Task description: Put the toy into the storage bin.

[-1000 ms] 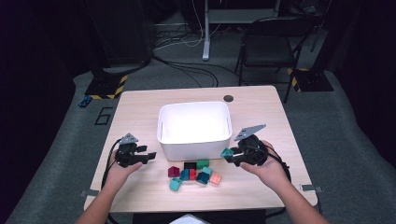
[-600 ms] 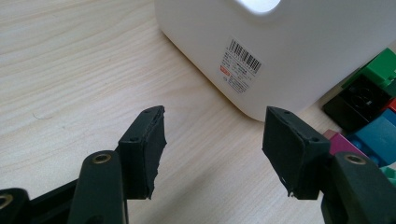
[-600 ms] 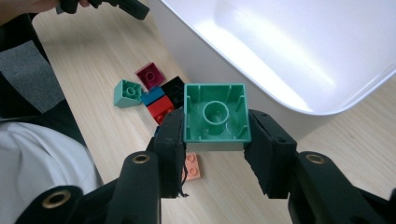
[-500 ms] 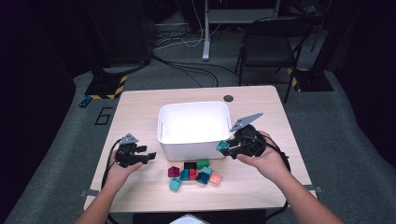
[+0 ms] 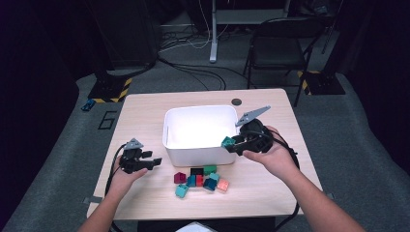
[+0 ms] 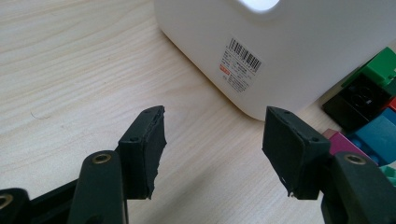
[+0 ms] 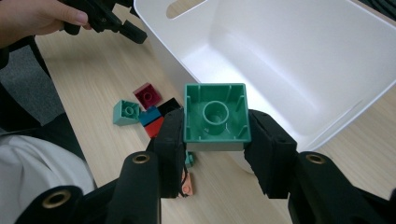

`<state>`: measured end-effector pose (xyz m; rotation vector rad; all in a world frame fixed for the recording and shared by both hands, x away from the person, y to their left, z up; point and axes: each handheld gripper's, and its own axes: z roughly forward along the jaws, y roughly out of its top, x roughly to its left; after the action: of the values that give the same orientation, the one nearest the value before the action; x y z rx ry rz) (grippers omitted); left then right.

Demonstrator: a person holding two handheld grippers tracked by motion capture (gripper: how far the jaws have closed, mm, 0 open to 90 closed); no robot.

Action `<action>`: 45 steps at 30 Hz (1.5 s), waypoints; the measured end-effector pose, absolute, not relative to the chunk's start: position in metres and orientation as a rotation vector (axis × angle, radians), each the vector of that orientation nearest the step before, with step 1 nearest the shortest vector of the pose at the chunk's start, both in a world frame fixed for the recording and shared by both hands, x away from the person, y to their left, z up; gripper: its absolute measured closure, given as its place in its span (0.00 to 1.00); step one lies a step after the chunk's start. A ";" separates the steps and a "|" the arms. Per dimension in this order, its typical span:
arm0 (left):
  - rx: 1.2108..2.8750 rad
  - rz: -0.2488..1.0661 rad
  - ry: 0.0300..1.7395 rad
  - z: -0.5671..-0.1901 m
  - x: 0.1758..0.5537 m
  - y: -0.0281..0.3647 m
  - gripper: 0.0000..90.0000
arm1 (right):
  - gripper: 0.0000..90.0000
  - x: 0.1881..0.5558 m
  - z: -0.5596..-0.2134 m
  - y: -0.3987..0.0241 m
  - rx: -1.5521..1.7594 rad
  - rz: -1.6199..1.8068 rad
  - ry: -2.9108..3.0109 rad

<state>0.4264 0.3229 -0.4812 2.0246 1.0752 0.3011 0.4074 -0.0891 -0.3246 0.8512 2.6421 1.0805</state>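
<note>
My right gripper is shut on a teal-green brick, its hollow underside facing the camera, held just above the near right corner of the white bin. The bin's inside looks bare. In the high view the brick hangs at the bin's rim. My left gripper rests on the table left of the bin, open, with nothing between its pads. A cluster of loose bricks in maroon, black, green, teal, red and salmon lies in front of the bin.
The wooden table has bare surface left and right of the bin. A dark round spot sits near the far edge. A chair and cables stand on the floor beyond. The bin's labelled wall is close ahead of the left gripper.
My right gripper has risen with the teal-green brick and moved toward the bin's near right corner. The left gripper has stayed put.
</note>
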 end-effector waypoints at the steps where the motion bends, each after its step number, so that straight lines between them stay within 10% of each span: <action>1: 2.026 0.301 1.077 -0.481 0.426 0.323 0.43 | 0.65 0.408 -0.324 -0.088 0.850 1.084 2.641; 45: 2.031 0.303 1.071 -0.485 0.428 0.325 0.43 | 0.65 0.492 -0.337 0.011 0.806 1.038 2.670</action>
<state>0.4283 0.3254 -0.4849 2.0310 1.0714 0.3026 0.4918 0.0112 -0.3372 0.8056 2.6697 1.0383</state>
